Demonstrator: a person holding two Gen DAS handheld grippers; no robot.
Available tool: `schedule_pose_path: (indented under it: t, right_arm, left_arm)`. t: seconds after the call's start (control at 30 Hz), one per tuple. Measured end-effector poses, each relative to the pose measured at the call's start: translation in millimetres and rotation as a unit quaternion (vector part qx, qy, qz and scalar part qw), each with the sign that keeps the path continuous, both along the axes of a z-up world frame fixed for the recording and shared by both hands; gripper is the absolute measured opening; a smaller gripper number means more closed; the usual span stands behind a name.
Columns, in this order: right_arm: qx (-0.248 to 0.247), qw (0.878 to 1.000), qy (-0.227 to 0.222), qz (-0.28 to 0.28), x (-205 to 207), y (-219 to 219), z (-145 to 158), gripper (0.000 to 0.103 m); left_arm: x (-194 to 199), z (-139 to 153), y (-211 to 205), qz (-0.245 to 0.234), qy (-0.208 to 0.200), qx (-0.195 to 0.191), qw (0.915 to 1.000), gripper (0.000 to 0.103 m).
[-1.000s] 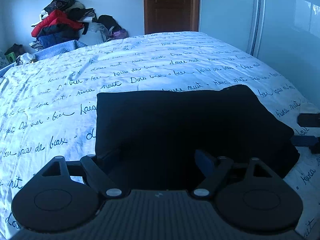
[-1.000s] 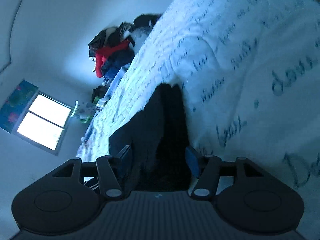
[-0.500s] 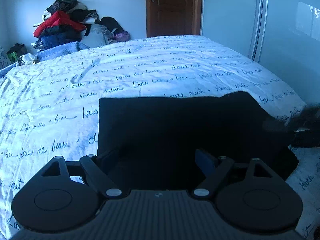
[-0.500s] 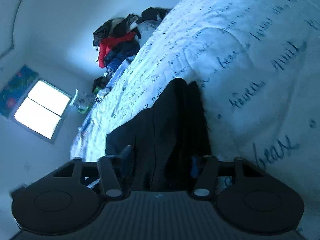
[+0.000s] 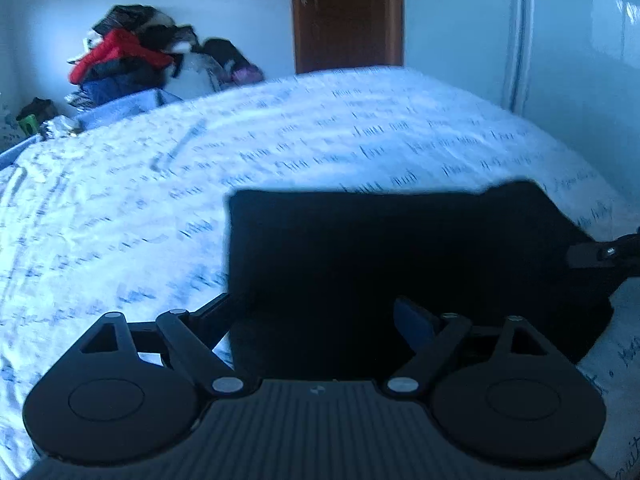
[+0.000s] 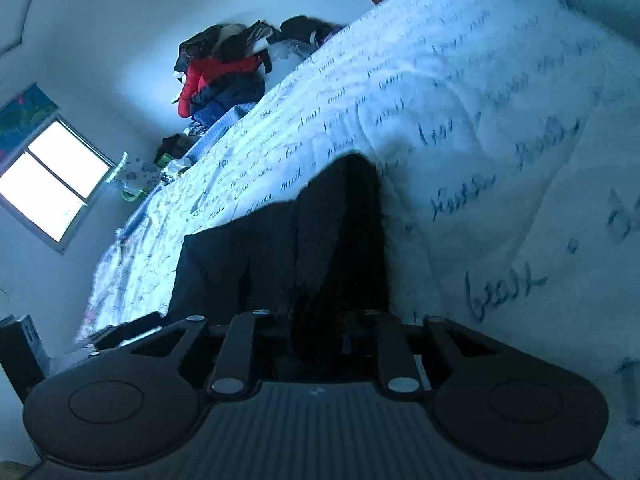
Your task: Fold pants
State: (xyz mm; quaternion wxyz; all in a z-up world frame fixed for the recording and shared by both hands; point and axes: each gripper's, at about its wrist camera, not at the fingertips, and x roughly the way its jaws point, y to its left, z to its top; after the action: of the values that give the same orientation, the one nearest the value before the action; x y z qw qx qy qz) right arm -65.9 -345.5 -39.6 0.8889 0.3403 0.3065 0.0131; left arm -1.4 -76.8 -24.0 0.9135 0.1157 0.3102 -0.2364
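Observation:
Black pants (image 5: 400, 248) lie folded into a broad rectangle on the bed. My left gripper (image 5: 316, 308) hangs over their near edge, its jaws wide and still opening, with the cloth below and between the fingers but not pinched. At the pants' right end my right gripper (image 5: 600, 256) pokes in from the side. In the right wrist view, the right gripper (image 6: 320, 316) is shut on the bunched edge of the pants (image 6: 248, 264), which rises as a dark ridge just ahead of the fingers.
A white bedspread (image 5: 160, 208) printed with blue handwriting covers the bed. A pile of clothes (image 5: 132, 60) sits at the far left corner, with a wooden door (image 5: 348, 16) behind and a white wardrobe (image 5: 560, 40) at the right. A bright window (image 6: 52, 180) shows in the right wrist view.
My right gripper's jaws have closed on the pants' right edge and the wrist has rolled. The left gripper has hardly moved; its jaws stay wide.

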Motion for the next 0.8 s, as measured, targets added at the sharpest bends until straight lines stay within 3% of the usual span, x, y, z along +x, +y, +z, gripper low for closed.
schedule_pose_path:
  t: [0.13, 0.3, 0.43, 0.53, 0.7, 0.8]
  right_arm:
    - [-0.157, 0.985, -0.035, -0.067, -4, 8, 39, 0.025]
    - [-0.221, 0.972, -0.03, 0.075, 51, 46, 47, 0.025]
    - [-0.297, 0.951, 0.015, 0.083, 91, 64, 26, 0.026]
    - [-0.285, 0.956, 0.017, 0.073, 97, 59, 24, 0.03]
    - [-0.282, 0.955, -0.017, 0.093, 59, 70, 37, 0.031]
    - [-0.274, 0.956, -0.015, 0.103, 51, 76, 37, 0.031]
  left_arm:
    - [22, 15, 15, 0.017, 0.011, -0.035, 0.9992, 0.087]
    - [55, 17, -1, 0.0, 0.051, -0.059, 0.997, 0.086]
    - [83, -5, -15, 0.021, 0.091, -0.032, 0.9951, 0.083]
    - [88, -11, -11, 0.041, 0.095, -0.027, 0.9942, 0.084]
    - [67, -5, -4, 0.058, 0.075, -0.026, 0.9952, 0.087]
    - [55, -4, -3, 0.062, 0.071, -0.029, 0.9951, 0.09]
